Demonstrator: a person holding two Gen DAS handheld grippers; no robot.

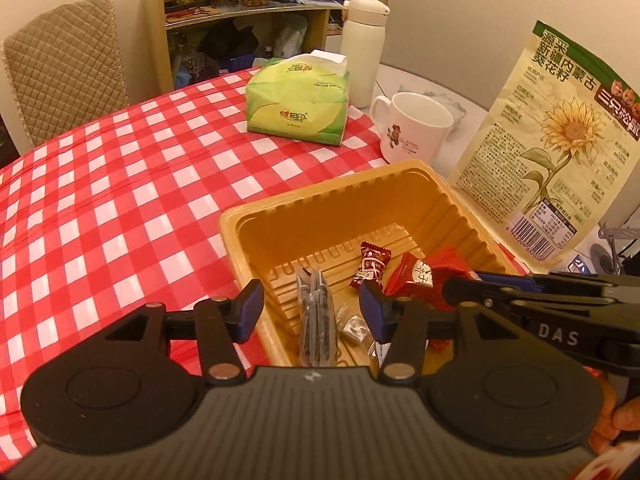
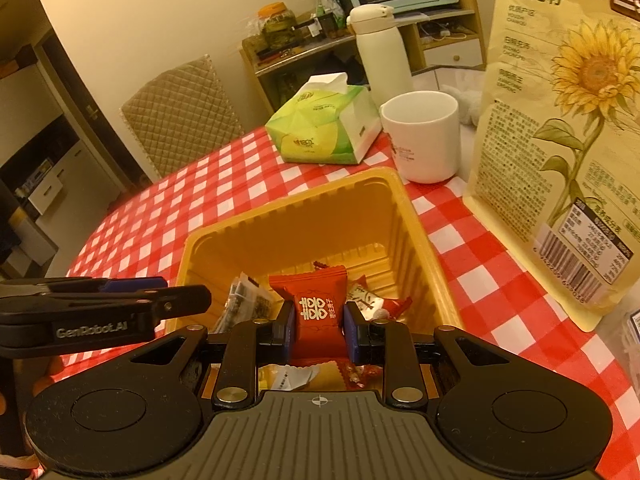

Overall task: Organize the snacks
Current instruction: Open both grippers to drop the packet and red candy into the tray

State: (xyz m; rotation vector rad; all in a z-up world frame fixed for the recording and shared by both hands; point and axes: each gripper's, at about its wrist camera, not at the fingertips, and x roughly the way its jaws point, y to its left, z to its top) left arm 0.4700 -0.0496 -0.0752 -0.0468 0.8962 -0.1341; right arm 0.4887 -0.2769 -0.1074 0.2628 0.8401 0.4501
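A white mug (image 1: 412,128) stands between a tissue pack (image 1: 298,100) and a thermos (image 1: 362,50).

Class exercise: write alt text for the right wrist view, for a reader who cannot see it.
The right gripper pinches a red snack packet above a yellow plastic tray holding other wrapped snacks. Behind it on the red checked tablecloth stand a white mug and a sunflower-seed bag.

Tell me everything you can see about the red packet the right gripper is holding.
The red packet is a small, glossy, pillow-style snack wrapper with crimped, serrated ends and a white double-happiness symbol beside small white characters. It stands upright, pinched at its sides between the blue pads of the right gripper, which is shut on it. It hangs over the yellow tray, above other sweets; whether it touches them is unclear.
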